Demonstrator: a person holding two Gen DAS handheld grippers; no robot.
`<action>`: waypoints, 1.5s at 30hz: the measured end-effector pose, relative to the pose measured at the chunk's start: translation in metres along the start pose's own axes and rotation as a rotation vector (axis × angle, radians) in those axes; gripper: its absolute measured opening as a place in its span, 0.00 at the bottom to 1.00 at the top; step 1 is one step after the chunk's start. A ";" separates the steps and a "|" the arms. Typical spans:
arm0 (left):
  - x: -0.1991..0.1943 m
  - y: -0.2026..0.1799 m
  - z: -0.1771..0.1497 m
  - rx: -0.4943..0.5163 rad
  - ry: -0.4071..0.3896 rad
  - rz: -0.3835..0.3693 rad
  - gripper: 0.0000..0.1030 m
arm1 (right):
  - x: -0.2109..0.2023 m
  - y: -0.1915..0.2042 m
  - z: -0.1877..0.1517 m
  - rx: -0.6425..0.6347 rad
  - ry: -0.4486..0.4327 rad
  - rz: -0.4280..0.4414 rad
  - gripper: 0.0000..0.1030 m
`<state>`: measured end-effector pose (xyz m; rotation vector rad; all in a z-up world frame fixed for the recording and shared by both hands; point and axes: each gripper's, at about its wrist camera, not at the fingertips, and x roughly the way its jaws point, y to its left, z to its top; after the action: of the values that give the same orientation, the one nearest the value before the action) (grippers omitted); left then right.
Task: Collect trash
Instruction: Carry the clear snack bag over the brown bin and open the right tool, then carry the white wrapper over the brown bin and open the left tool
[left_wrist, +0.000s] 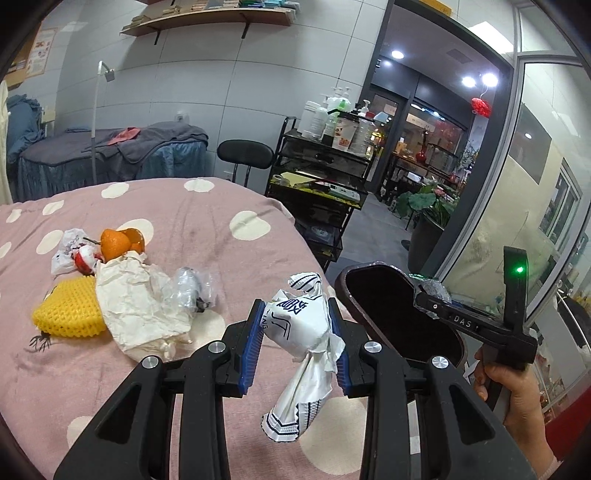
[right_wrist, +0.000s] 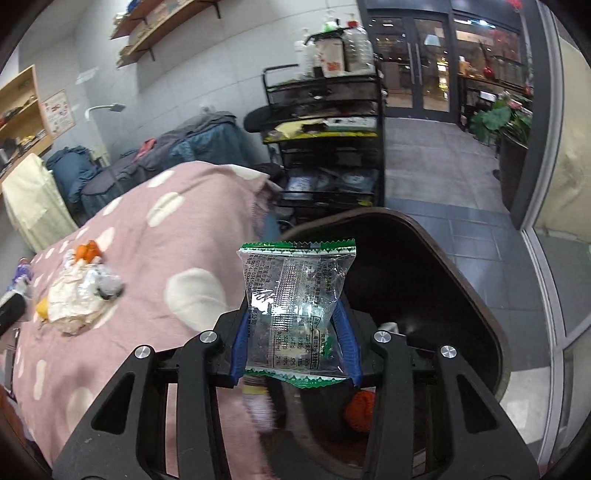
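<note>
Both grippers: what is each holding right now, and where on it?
Left gripper pinches a white printed wrapper across its bulging middle. Right gripper clamps a clear green-edged packet by its lower half.

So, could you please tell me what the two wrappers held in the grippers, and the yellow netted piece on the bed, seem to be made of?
White wrapper: probably thin paper or matte film, crinkled, twisted ends. Clear wrapper: glossy transparent plastic film with glare, green serrated seams. Yellow net: likely foam mesh, soft open lattice.
</note>
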<state>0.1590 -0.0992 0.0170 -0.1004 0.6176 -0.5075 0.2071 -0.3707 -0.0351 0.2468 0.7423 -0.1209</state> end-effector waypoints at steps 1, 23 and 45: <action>0.002 -0.003 0.001 0.004 0.004 -0.006 0.32 | 0.004 -0.005 -0.001 0.007 0.009 -0.016 0.40; 0.033 -0.045 0.005 0.068 0.065 -0.096 0.32 | 0.036 -0.043 -0.024 0.088 0.069 -0.099 0.73; 0.082 -0.091 0.013 0.125 0.156 -0.195 0.32 | -0.035 -0.027 -0.039 0.052 -0.104 -0.098 0.80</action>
<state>0.1849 -0.2187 0.0061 -0.0024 0.7312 -0.7467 0.1510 -0.3862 -0.0438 0.2522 0.6483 -0.2443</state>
